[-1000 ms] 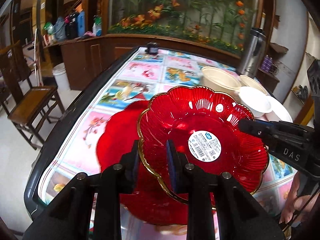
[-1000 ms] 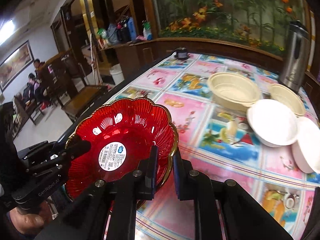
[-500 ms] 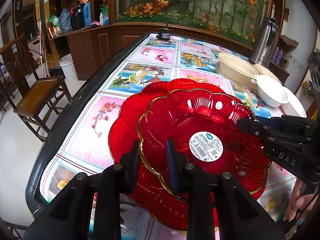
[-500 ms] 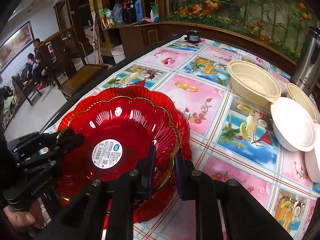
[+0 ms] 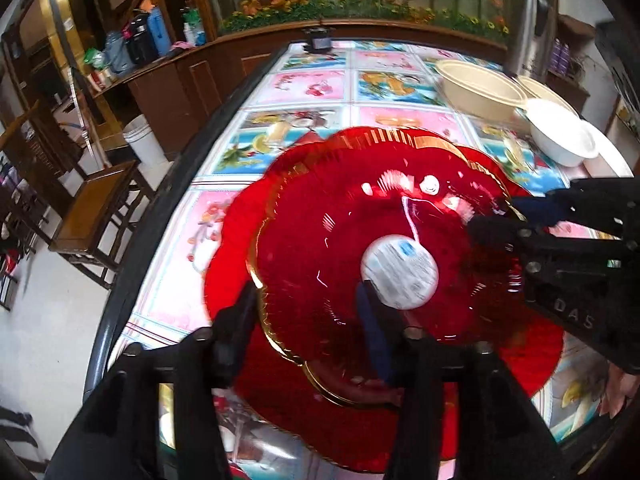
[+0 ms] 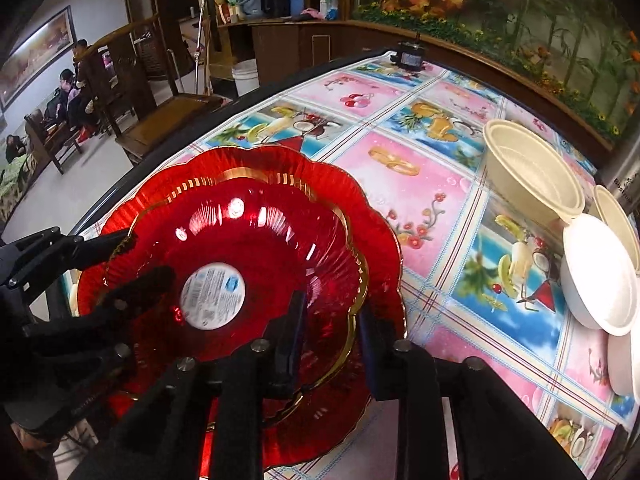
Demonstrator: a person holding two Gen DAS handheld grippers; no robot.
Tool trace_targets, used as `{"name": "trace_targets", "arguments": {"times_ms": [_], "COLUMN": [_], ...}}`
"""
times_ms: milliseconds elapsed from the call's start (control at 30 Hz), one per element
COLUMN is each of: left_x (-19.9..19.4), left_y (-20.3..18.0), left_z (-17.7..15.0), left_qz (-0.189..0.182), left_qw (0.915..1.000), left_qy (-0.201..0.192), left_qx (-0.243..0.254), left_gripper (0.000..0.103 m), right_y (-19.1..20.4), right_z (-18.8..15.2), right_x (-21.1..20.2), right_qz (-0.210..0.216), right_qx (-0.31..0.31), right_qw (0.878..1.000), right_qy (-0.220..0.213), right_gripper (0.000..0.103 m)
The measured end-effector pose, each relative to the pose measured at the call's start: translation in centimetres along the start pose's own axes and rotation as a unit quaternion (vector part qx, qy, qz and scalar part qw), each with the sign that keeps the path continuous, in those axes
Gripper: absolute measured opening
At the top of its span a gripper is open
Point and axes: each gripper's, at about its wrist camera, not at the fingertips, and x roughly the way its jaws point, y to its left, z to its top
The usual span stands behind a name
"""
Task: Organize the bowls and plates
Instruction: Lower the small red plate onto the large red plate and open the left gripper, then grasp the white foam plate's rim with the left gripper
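A small red scalloped glass plate [image 5: 352, 240] with a gold rim and a round white sticker lies nested in a larger red scalloped plate [image 5: 240, 232] on the table. It also shows in the right wrist view [image 6: 256, 248], on the larger plate [image 6: 372, 224]. My left gripper [image 5: 308, 320] is open, its fingers spread to either side of the small plate's near rim. My right gripper [image 6: 332, 328] is open, its fingers standing apart astride the opposite rim.
A cream bowl [image 6: 532, 168], a second cream bowl [image 6: 616, 216], a white bowl [image 6: 596, 276] and a white plate [image 6: 624, 360] sit at the right. The table's dark edge [image 5: 160, 216] runs left, with a wooden chair [image 5: 92, 216] beyond. A steel flask [image 5: 528, 20] stands at the far right.
Both grippers lowered the small red plate onto the large one. Both jaws have widened and released its rim.
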Motion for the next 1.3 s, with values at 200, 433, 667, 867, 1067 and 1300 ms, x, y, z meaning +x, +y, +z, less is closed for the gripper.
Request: {"name": "trace_targets", "arguments": {"times_ms": [200,433,667,867,1067,1300], "left_x": [-0.2,-0.9,-1.8,-3.8,-7.1,-8.1], "left_y": [-0.2,0.1,0.8,1.7,0.3,-5.0], "left_z": [0.0,0.0,0.4,0.9,1.8,3.3], "left_qz": [-0.012,-0.022,-0.014,-0.008,-0.031,-0.084], "left_qw": [0.9999,0.9997,0.9997,0.9982,0.9920,0.9894], "left_qy": [0.002,-0.001,-0.011,-0.048,-0.118,-0.118], "left_qx": [0.002,-0.007,-0.016,-0.034,-0.032,0.012], "left_gripper": [0.065,0.067,0.069,0.069,0.069,0.079], "right_y": [-0.4,-1.5,-3.0,-5.7,-9.1,-15.4], "right_z": [-0.2,-0.5,-0.8,-1.7,-2.8,-3.9], "right_x": [-0.3,-2.3,-4.2,-7.3,-10.5,-12.8], "right_qz": [0.014,0.035,0.041,-0.025,-0.153,-0.177], "right_qx": [0.016,0.036,0.053,0.074,0.094,0.144], "right_qw": [1.000,0.998,0.996,0.990,0.967,0.949], "right_qy": [-0.004,-0.027,-0.050,-0.115,-0.182,-0.218], "right_gripper": [0.024,0.038,0.046,0.071,0.085,0.098]}}
